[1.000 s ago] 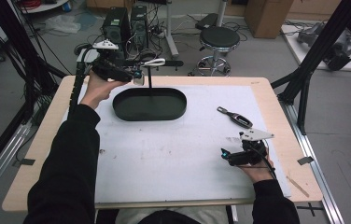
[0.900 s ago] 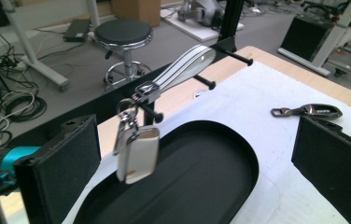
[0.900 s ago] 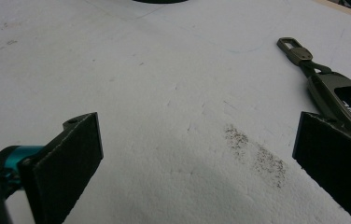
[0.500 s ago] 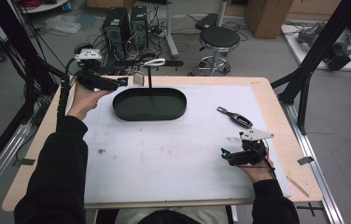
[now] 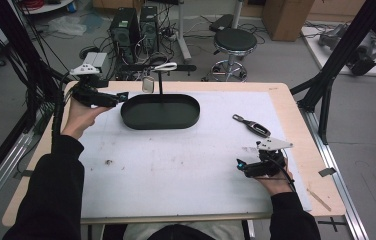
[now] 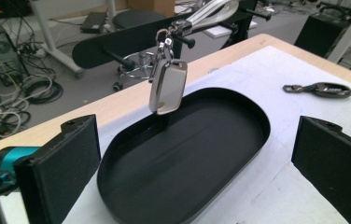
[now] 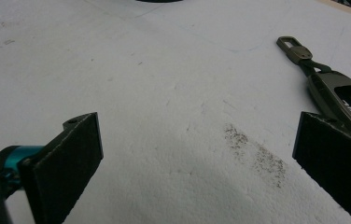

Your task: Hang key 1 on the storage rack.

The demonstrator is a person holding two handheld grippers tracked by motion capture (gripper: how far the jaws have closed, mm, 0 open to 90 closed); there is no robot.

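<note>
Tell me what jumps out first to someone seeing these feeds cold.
The silver key fob hanging from a stand's hook above the black oval tray at the far side of the white mat. The left gripper is open and faces that fob from the tray's left end. A second, dark key fob lies flat on the mat at the right, just beyond the open right gripper.

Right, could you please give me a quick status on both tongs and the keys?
Left tongs open, empty, facing hanging key fob above tray. Right tongs open, beside key on mat. Nothing between.
</note>
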